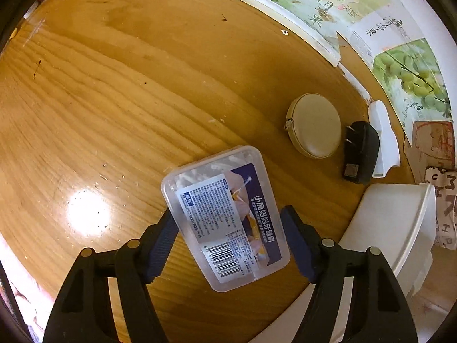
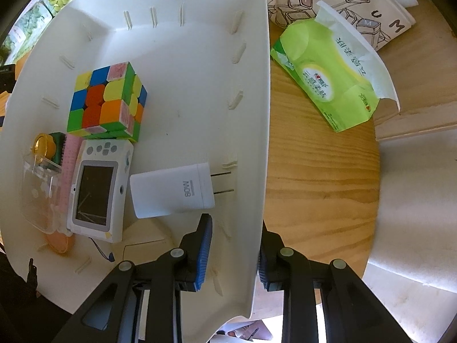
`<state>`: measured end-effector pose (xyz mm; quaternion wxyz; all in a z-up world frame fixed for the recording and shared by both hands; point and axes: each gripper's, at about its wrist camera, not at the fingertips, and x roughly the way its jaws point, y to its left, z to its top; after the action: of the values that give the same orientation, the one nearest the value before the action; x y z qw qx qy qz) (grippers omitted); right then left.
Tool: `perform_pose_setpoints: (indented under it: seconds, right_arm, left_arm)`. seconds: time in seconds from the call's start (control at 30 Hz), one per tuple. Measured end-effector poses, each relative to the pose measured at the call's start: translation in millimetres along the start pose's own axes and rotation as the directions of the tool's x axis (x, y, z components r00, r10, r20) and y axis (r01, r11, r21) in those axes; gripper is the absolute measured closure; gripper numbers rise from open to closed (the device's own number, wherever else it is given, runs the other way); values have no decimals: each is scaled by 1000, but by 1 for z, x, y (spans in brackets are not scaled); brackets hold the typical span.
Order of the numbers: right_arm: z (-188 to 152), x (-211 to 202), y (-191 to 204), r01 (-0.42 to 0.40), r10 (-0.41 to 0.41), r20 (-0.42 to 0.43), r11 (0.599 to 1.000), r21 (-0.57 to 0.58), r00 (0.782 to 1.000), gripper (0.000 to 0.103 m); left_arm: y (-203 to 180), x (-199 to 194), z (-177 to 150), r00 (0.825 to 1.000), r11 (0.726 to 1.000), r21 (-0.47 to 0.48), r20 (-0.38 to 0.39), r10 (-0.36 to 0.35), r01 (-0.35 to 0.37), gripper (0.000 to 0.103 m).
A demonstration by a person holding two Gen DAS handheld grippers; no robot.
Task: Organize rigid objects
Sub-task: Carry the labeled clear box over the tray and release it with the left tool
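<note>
Partly done: white plastic bin [image 2: 182, 45] already holds a multicoloured puzzle cube [image 2: 107, 101], white handheld game console [image 2: 98, 188] and white plug charger [image 2: 171, 191]. Right gripper [image 2: 232, 253] is clamped on the bin's right wall. Left gripper [image 1: 228, 243] straddles the clear lidded plastic box [image 1: 225, 217] on the wooden table [image 1: 114, 100], near-side pad touching, other apart; round beige case [image 1: 315, 125] and black plug adapter [image 1: 361, 151] remain farther right.

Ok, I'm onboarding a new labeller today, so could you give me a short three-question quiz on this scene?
1. True or false: the puzzle cube lies inside the white bin.
2. What lies between the left tool's fingers? A) clear box; B) black plug; C) round case.
3. Which tool straddles the white bin's wall?
Key: 1 true; 2 A; 3 the right tool.
</note>
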<state>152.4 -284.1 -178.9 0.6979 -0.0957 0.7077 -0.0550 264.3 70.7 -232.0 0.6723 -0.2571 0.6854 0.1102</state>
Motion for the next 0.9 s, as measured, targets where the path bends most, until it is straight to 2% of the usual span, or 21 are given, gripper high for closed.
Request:
perform_pose_setpoints:
  seconds: [0.27,0.47,0.5,0.6,0.73,0.8,0.9]
  right_arm:
    - [0,1,-2,-14,14,17,1000,-11,1000,73]
    - [-5,6,-6,-51,51,34,999,1,998,73]
    - [-6,7,-8,-57,57,37,998,2,998,73]
    - [-11,12,-11,-68,68,47,998,6,997,76]
    - [-20,14,-17,-92,91,84,996,2,992,82]
    - [-23,16,-22,-103,102,98,995,8,990,91]
    - [-28,18,-33,-135,129,121,990,39,984,97]
  left_arm:
    - [-22,-39,-22,994,993,113,104,-28,16,29]
    - [-44,-79,-53,979,969,232,162,-124,84,29]
    - [-34,-87,-57,976,963,251,170,-138,93,29]
    - [-45,-104,-71,964,939,322,188,-191,123,29]
    - [-61,-127,-96,947,894,431,217,-235,123,29]
    - [-70,-136,-113,939,863,491,224,-260,122,29]
    - [-85,-146,-136,928,806,579,224,-299,121,29]
